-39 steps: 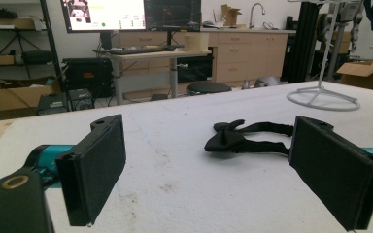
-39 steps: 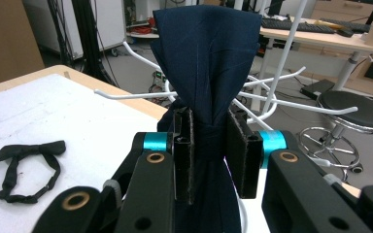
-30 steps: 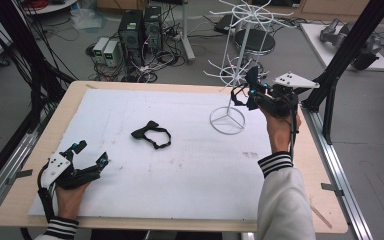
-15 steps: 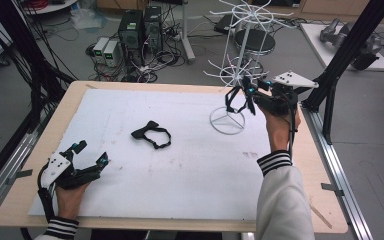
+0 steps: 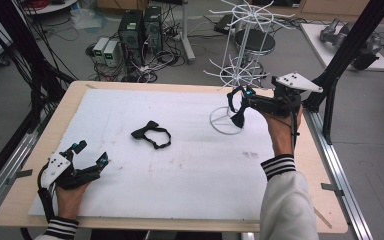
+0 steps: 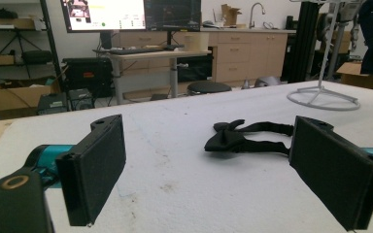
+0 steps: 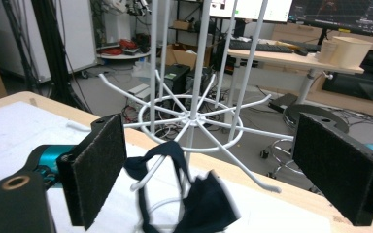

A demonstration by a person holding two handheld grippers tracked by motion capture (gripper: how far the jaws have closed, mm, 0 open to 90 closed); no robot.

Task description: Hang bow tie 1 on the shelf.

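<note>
Two black fabric bow ties with thin straps are in play at a white foam-covered surface (image 5: 190,175) set on a pale wooden board. One black bow tie (image 5: 151,134) lies flat near the middle of the surface, its strap looped beside it; in the left gripper view this same bow tie (image 6: 245,137) lies beyond the two jaws, well apart from them. The other black bow tie (image 5: 237,106) hangs by its strap from a low prong of the white wire display rack (image 5: 236,75), which stands on a ring base at the far right part of the surface. In the right gripper view the hanging bow tie (image 7: 194,199) dangles over a white prong of the rack (image 7: 194,119), low between the two jaws, and neither pad presses on it.

The right gripper (image 5: 242,102) is held level in the person's raised right hand, just beside the hanging tie. Its jaws have just been opening and now stand wide apart, with the tie between them but free of them. The left gripper (image 5: 91,154) rests low at the near left corner of the surface in the person's left hand, its jaws spread wide with nothing between them.
</note>
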